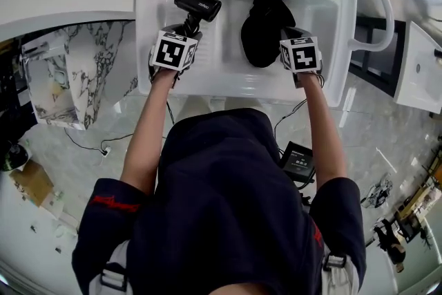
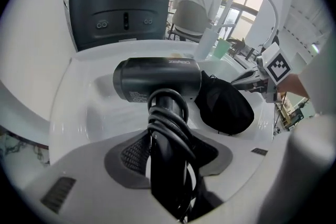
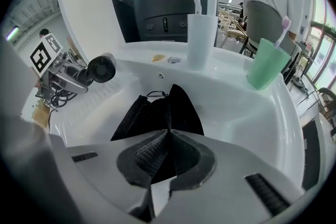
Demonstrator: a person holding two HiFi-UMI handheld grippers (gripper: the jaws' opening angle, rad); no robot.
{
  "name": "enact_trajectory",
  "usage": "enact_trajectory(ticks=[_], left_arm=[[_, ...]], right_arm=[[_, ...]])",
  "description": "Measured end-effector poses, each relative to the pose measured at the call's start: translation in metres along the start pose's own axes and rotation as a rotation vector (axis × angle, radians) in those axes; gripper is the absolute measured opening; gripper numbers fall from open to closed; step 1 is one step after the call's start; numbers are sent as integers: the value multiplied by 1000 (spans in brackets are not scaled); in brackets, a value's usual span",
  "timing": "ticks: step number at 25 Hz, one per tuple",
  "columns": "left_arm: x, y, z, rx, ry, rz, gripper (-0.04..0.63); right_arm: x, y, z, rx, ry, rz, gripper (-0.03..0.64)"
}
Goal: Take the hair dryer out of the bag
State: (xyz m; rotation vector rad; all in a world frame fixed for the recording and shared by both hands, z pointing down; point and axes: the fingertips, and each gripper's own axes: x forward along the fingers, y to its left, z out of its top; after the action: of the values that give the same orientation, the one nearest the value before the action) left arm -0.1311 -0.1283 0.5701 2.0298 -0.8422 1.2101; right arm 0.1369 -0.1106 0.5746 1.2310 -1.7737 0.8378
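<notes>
Hair dryer [image 1: 198, 3] is out of the bag [image 1: 264, 30], over the sink [image 1: 228, 83], its cord-wrapped handle clamped in the left gripper [image 2: 167, 157]. The right gripper [image 3: 165, 160] is pinched on the bag's fabric. The coils under the pads could shift, letting the dryer twist or drop

- Your head camera looks steeply down on the basin [image 1: 148, 10] from above.
- Your gripper cameras sit close at its near edge, facing across; all views share the bag [image 1: 262, 31].
</notes>
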Motion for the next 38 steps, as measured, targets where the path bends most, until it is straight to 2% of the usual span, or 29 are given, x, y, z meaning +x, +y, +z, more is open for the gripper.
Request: enact_trajectory(ticks=[8, 12, 22, 38], left_arm=[[4, 20, -6, -125, 1, 51, 213], [4, 27, -4, -162, 5, 69, 213], [10, 34, -6, -251, 17, 73, 215], [20, 45, 0, -263, 23, 133, 220]], right_arm=[[22, 24, 14, -92, 30, 87, 41], [31, 35, 24, -129, 37, 114, 41], [41, 46, 26, -150, 55, 145, 40], [48, 47, 26, -143, 68, 149, 41]])
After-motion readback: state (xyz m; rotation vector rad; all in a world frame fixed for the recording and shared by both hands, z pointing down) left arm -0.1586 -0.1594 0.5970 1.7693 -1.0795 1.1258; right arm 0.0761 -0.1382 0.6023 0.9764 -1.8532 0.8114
